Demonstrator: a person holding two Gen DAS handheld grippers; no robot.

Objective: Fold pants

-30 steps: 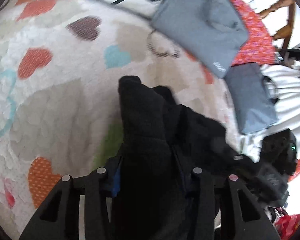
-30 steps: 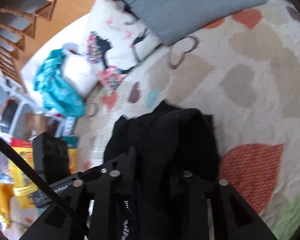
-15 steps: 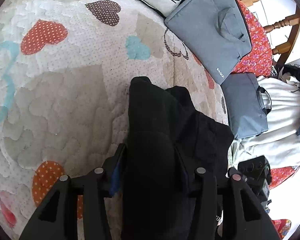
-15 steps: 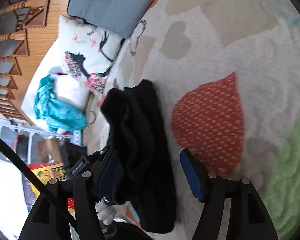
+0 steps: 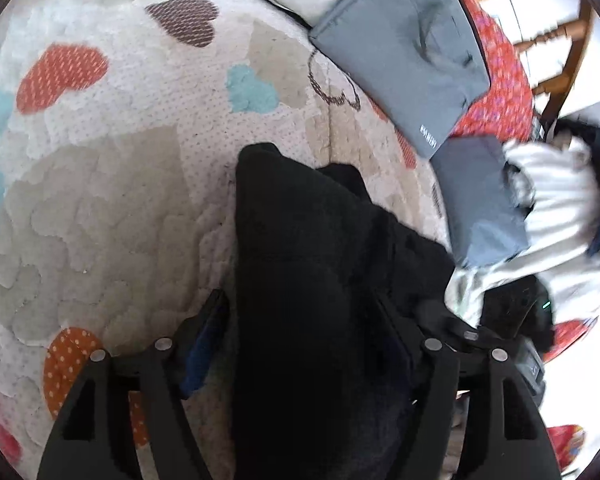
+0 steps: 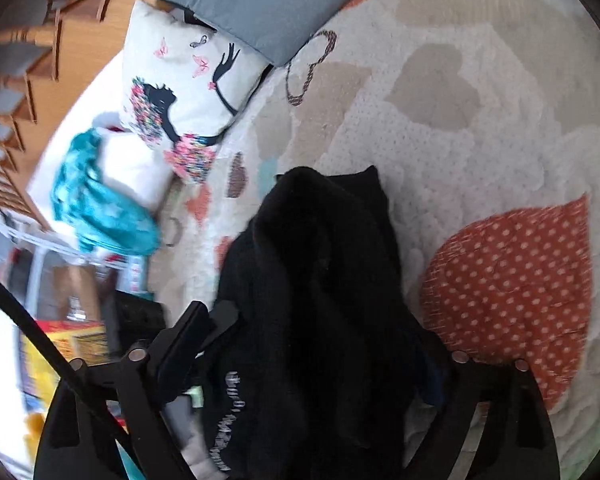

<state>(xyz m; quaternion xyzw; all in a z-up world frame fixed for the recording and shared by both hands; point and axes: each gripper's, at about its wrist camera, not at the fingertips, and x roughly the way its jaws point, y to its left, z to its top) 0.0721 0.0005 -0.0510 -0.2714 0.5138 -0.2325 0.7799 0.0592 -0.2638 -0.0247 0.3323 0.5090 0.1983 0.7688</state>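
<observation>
Hanging in a bunched black mass, the pants [image 5: 308, 280] fill the gap between the fingers of both tongs and drape down over the heart-patterned quilt [image 5: 100, 200]. The left tongs [image 5: 300, 344] stand fairly wide with the dark cloth bulging between them, the blue pad of one finger [image 5: 204, 344] showing at the cloth's edge; whether they pinch it cannot be told. The right tongs [image 6: 320, 356] likewise straddle the fabric, white lettering showing near the lower fold, and their grip is hidden too. Beyond the pants lie a grey bag [image 5: 404, 52] and a printed pillow [image 6: 188, 92], with a teal cloth [image 6: 100, 208] beside it.
</observation>
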